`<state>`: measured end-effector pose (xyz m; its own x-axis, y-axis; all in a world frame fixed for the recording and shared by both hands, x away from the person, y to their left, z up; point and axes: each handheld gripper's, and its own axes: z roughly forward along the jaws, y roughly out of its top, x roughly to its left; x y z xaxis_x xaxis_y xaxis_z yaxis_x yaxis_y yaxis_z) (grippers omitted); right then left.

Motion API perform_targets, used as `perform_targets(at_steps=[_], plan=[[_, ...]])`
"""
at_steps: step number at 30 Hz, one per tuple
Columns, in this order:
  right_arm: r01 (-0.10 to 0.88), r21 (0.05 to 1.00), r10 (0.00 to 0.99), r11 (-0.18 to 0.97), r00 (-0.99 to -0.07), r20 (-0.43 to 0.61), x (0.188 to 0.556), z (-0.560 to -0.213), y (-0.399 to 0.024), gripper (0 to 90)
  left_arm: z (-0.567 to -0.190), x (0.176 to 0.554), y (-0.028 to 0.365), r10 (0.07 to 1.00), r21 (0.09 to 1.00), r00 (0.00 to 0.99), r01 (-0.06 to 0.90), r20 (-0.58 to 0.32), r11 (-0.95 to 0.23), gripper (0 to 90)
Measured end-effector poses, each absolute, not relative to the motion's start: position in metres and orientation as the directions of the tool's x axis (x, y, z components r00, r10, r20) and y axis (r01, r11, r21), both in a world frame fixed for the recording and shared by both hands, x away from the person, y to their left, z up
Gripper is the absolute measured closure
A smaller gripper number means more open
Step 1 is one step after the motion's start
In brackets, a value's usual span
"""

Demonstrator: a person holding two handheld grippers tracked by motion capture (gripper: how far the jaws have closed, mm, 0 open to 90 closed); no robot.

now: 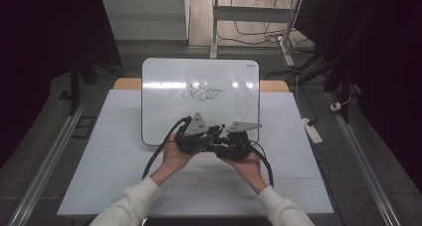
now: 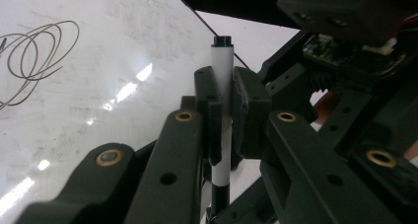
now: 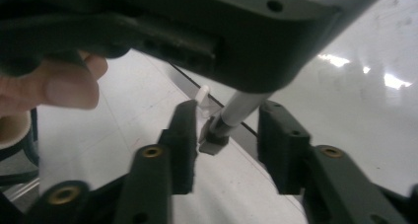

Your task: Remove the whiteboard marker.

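Note:
A white marker (image 2: 223, 61) with a black end stands upright between the jaws of my left gripper (image 2: 223, 92), which is shut on its barrel. In the right gripper view the marker (image 3: 242, 104) slants down to a dark end piece (image 3: 216, 135). My right gripper (image 3: 226, 123) is open, one jaw on each side of that end piece and apart from it. In the high view both grippers, left (image 1: 211, 133) and right (image 1: 217, 147), meet at the front edge of the whiteboard (image 1: 169, 86). The whiteboard carries a looping scribble (image 1: 202, 92).
The whiteboard lies on a pale table (image 1: 114, 151) with open surface to its left, right and front. A power strip (image 1: 313, 131) and cables lie on the floor to the right. A desk frame (image 1: 215, 27) stands behind the table.

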<state>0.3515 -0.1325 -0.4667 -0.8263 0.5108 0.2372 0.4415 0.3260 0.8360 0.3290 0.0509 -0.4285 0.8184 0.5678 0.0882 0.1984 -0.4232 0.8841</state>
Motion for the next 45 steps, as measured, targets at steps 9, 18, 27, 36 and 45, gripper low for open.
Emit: perform_targets(at_steps=[9, 18, 27, 36, 45], plan=[[0.519, 0.8, 0.529, 0.301, -0.789, 0.313, 0.358, -0.471, -0.133, 77.1, -0.429, 0.327, 0.046, 0.562, 0.884, 0.822, 0.193, 0.091, -0.426, 81.2], [0.471, 0.822, 0.549, 0.32, -0.799, 0.244, 0.358, -0.47, -0.138, 77.6, -0.427, 0.33, 0.062, 0.584, 0.897, 0.811, 0.226, 0.042, -0.379, 51.9], [0.4, 0.884, 0.562, 0.241, -0.8, 0.209, 0.364, -0.458, -0.16, 77.6, -0.45, 0.307, 0.153, 0.701, 0.85, 0.709, 0.413, -0.073, -0.328, 36.6], [0.295, 0.938, 0.548, 0.18, -0.822, 0.153, 0.361, -0.443, -0.171, 77.6, -0.477, 0.268, 0.203, 0.755, 0.811, 0.65, 0.487, -0.088, -0.325, 30.9], [0.221, 0.961, 0.567, 0.167, -0.819, 0.09, 0.362, -0.435, -0.18, 77.6, -0.499, 0.255, 0.218, 0.774, 0.78, 0.628, 0.523, -0.079, -0.345, 28.8]])
